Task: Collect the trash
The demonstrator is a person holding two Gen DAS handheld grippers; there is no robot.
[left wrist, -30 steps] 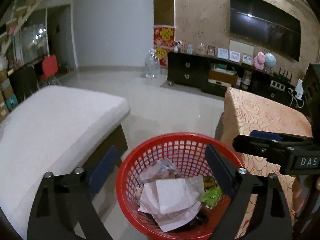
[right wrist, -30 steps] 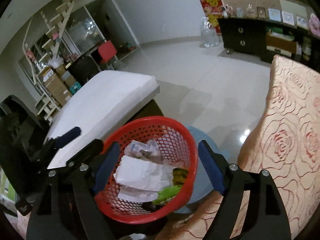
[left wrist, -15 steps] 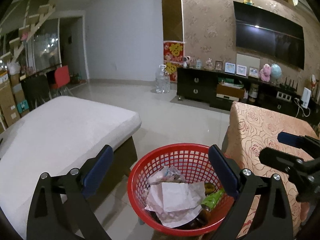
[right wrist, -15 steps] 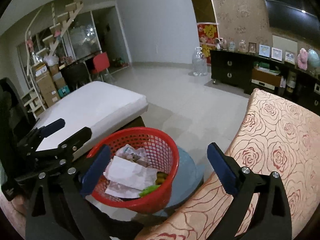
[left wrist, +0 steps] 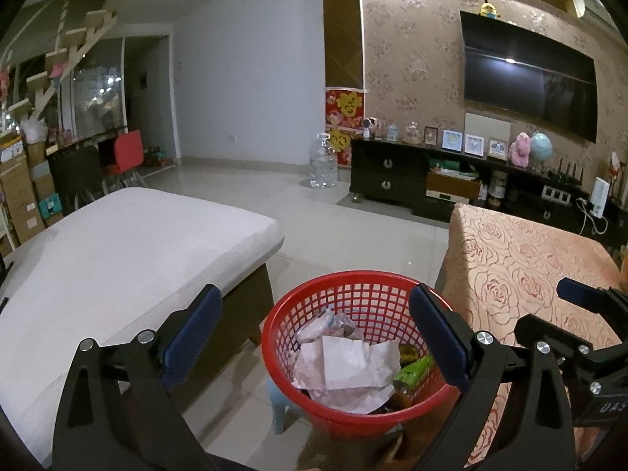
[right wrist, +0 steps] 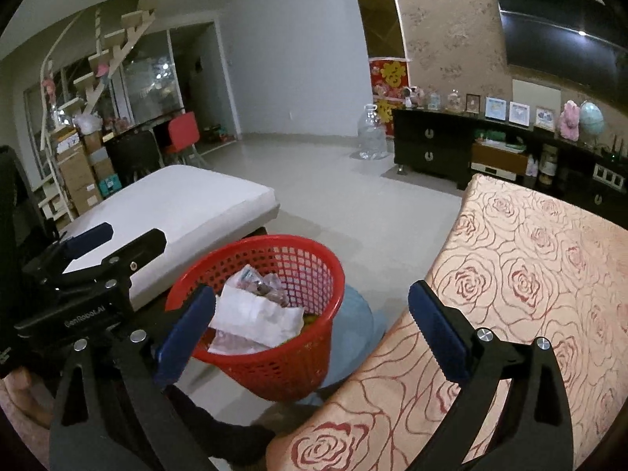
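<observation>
Both claws stand wide open and hold nothing: the left claw [left wrist: 314,337] frames the red basket [left wrist: 355,357] at the lower centre of its view, and the right claw [right wrist: 310,329] has the basket at its lower left, its right finger over the rose-patterned cloth [right wrist: 530,274]. Inside the basket lie white paper [left wrist: 349,361], a clear wrapper [left wrist: 325,324] and a green packet [left wrist: 412,367]. It rests on a pale blue stool [right wrist: 363,322], between a white cushion [left wrist: 117,251] at left and the cloth at right. Beyond, a tiled floor [left wrist: 353,227] reaches a dark cabinet [left wrist: 392,176] under a wall television [left wrist: 530,78].
</observation>
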